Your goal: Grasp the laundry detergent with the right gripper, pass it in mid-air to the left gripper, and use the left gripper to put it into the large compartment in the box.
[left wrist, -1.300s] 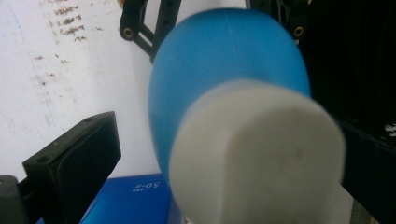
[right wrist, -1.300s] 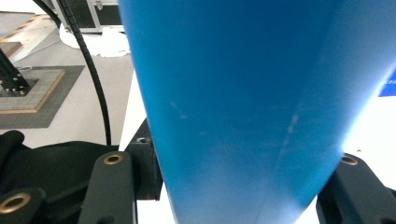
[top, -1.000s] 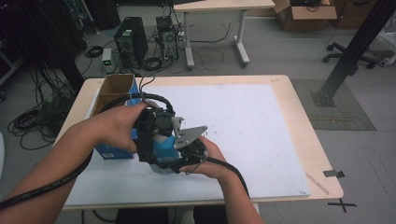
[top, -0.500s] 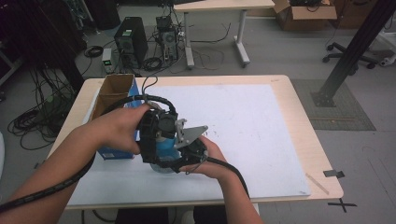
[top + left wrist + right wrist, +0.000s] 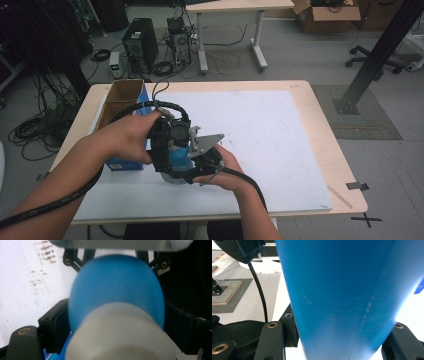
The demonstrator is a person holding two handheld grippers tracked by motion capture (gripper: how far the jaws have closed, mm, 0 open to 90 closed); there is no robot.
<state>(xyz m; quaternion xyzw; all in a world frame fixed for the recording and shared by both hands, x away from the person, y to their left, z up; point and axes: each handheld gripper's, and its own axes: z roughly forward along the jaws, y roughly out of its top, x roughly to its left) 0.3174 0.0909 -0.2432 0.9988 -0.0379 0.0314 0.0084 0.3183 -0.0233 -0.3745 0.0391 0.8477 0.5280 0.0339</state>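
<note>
A blue bottle (image 5: 177, 155) with a white cap (image 5: 120, 335) is held between both grippers above the near part of the table. My left gripper (image 5: 167, 137) comes at it from the left. In the left gripper view its jaws have just been closing, and the pads (image 5: 56, 323) now lie against the sides of the bottle (image 5: 115, 290), with the cap nearest the camera. My right gripper (image 5: 207, 160), under its grey plate, is shut on the bottle's blue body (image 5: 342, 290), which stands between its two jaws (image 5: 344, 337).
An open cardboard box (image 5: 120, 97) with a blue side stands at the table's left edge, just behind my left hand. A large white sheet (image 5: 270, 130) covers most of the wooden table (image 5: 325, 135). Computers, cables and another desk stand on the floor beyond.
</note>
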